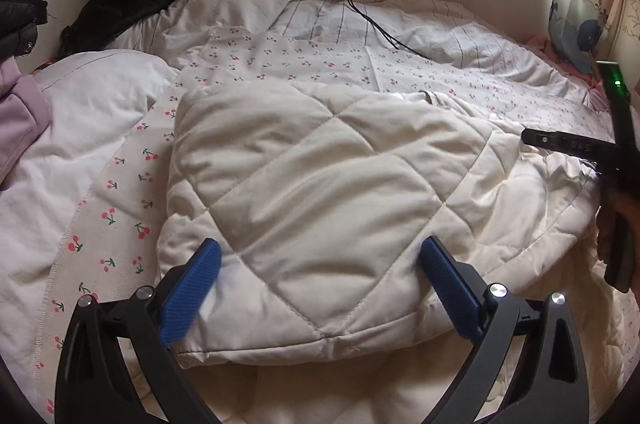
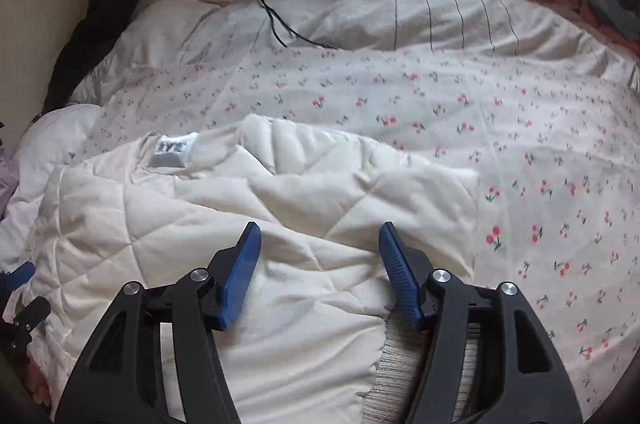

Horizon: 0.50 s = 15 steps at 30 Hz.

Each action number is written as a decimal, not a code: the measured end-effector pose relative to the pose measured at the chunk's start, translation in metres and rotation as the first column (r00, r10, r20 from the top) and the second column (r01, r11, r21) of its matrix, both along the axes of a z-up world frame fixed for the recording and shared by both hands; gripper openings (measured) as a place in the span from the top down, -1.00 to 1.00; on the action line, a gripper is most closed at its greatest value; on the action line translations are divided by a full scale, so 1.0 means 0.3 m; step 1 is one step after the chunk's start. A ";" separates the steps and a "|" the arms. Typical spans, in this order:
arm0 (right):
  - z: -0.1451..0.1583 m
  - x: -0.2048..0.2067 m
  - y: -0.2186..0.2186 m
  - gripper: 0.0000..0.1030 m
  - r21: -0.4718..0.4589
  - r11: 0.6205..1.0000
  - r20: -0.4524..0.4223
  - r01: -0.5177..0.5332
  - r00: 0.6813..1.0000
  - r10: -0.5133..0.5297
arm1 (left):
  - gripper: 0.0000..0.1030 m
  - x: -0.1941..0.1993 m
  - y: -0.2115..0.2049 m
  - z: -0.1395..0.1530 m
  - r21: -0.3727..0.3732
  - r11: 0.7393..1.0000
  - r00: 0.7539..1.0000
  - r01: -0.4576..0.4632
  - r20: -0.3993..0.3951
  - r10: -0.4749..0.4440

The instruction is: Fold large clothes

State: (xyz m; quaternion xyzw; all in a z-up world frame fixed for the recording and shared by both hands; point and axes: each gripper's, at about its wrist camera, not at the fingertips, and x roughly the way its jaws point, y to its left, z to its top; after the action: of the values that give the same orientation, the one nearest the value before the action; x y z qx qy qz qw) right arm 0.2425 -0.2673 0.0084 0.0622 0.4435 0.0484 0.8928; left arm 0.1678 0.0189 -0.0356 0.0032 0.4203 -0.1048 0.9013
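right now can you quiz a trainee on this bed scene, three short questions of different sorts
1. True or false: the right gripper is clamped on the quilted coat.
2. What print does the bedspread carry? A stars, B cherries, C plain stripes only.
3. In the right wrist view, what small thing sits at the coat's collar?

Key
1. False: both the right and the left gripper stand open over the coat.
2. B.
3. A grey label.

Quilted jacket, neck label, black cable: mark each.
quilted jacket (image 1: 320,184), left wrist view, middle of folded panel
neck label (image 2: 171,154), right wrist view, centre of label
black cable (image 1: 376,24), left wrist view, stretch across striped bedding
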 end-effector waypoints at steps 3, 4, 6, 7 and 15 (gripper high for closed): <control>0.070 -0.109 -0.074 -0.16 0.098 0.995 0.062 0.016 0.998 -0.022 | -0.86 0.006 0.026 0.007 -0.053 0.998 1.000 -0.020 -0.010 0.019; 0.080 -0.153 -0.118 -0.17 0.137 0.990 0.081 0.039 0.995 -0.050 | -0.86 0.007 0.033 0.007 -0.070 0.997 1.000 -0.027 -0.016 0.026; 0.100 -0.236 -0.216 -0.27 0.203 0.973 0.094 0.106 0.987 -0.127 | -0.86 0.002 0.042 0.011 -0.087 0.996 0.999 -0.033 -0.020 0.031; 0.092 -0.256 -0.266 -0.29 0.232 0.963 0.080 0.139 0.984 -0.161 | -0.86 -0.001 0.041 0.014 -0.088 0.996 0.999 -0.033 -0.021 0.031; -0.042 -0.261 -0.379 -0.32 0.548 0.826 -0.151 0.135 0.987 -0.060 | -0.86 -0.003 0.019 0.014 -0.072 0.997 0.999 -0.025 -0.024 0.023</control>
State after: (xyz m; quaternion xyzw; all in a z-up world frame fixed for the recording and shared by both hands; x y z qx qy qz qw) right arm 0.1643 -0.3809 -0.0041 0.3446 0.4624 0.1255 0.8073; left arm 0.1669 0.0246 -0.0315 -0.0354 0.4266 -0.1091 0.8972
